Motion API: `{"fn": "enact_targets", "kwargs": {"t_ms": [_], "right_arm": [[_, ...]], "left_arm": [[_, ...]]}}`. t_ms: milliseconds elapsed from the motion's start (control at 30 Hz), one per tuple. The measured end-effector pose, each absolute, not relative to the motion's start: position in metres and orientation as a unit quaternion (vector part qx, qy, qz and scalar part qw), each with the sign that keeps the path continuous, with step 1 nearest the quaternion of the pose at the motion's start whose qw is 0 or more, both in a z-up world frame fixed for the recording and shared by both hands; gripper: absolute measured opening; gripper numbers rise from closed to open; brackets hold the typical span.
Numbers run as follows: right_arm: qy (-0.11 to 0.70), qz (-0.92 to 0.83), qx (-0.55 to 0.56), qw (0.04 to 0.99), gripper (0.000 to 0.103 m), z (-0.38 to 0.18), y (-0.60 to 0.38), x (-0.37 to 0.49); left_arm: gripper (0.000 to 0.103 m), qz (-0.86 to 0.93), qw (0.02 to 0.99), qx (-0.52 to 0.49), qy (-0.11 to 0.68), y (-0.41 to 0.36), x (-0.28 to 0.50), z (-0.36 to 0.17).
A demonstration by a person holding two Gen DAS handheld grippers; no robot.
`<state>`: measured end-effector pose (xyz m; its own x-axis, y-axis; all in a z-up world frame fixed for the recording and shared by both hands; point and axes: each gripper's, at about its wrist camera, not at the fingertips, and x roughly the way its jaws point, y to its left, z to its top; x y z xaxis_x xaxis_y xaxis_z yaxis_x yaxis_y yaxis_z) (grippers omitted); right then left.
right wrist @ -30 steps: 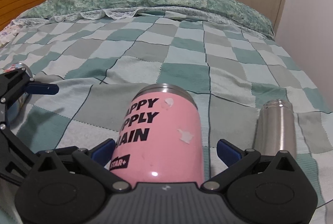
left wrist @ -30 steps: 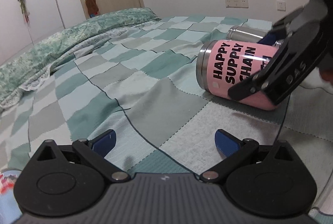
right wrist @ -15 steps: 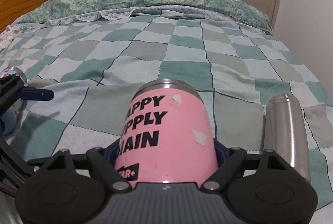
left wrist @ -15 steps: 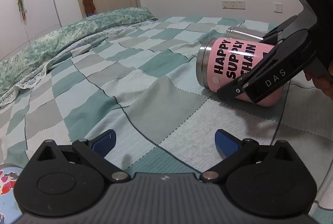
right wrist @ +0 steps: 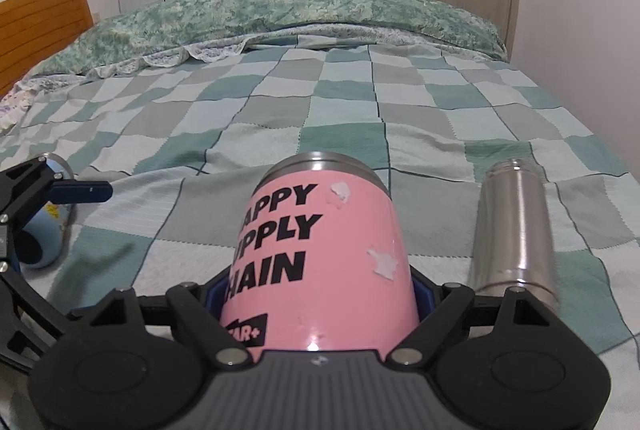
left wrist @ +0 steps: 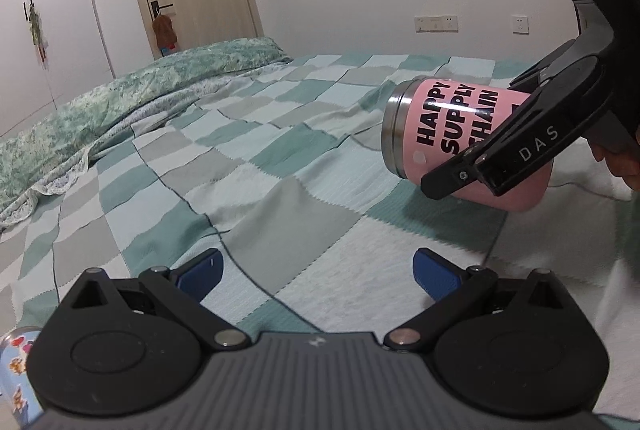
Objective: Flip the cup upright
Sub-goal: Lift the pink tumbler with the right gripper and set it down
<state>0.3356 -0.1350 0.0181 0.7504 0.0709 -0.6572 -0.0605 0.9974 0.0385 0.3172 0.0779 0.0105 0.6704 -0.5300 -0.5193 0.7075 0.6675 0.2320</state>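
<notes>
Pink cup (right wrist: 320,262) clamped sideways in right hand-held gripper (right wrist: 320,294), above bedspread (right wrist: 344,110).

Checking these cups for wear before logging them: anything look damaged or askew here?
Yes. The pink cup, clamped on its side in the right gripper, has pale patches where its pink coating has chipped. The steel flask and the blue cup also lie tipped over on the checked blanket.

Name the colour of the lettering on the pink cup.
Black, clearest on the pink cup in the right wrist view.
</notes>
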Motion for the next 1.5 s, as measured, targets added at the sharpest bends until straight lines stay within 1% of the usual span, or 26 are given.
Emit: {"fn": "enact_targets", "kwargs": {"t_ms": [367,500,633,900,1067,1300,1367,1400,1433,1500], "right_arm": [[0.323,0.063,0.003,0.944,0.083,0.047,-0.135,0.251],[0.322,0.081,0.006,0.943,0.083,0.048,-0.135,0.222],[0.340,0.102,0.018,0.935,0.083,0.039,-0.131,0.199],[0.355,0.140,0.025,0.924,0.083,0.023,-0.109,0.182],[0.378,0.135,0.019,0.916,0.083,0.000,-0.103,0.185],[0.375,0.141,0.019,0.916,0.083,0.001,-0.105,0.180],[0.371,0.148,0.026,0.917,0.092,0.005,-0.110,0.176],[0.364,0.154,0.032,0.918,0.101,0.007,-0.114,0.173],[0.355,0.160,0.036,0.920,0.103,0.011,-0.119,0.169],[0.333,0.166,0.038,0.927,0.103,0.019,-0.130,0.160]], "left_arm": [[0.103,-0.311,0.907,0.202,0.200,0.080,0.246,0.050],[0.103,-0.292,0.913,0.200,0.205,0.082,0.212,0.054],[0.103,-0.264,0.917,0.200,0.223,0.084,0.179,0.049],[0.103,-0.215,0.920,0.209,0.251,0.095,0.133,0.048],[0.103,-0.194,0.925,0.199,0.260,0.099,0.118,0.047],[0.103,-0.179,0.926,0.202,0.263,0.091,0.098,0.052],[0.103,-0.178,0.926,0.202,0.264,0.087,0.094,0.054],[0.103,-0.177,0.926,0.202,0.265,0.084,0.091,0.055],[0.103,-0.175,0.926,0.202,0.266,0.081,0.088,0.056],[0.103,-0.172,0.926,0.202,0.268,0.075,0.084,0.059]]}}
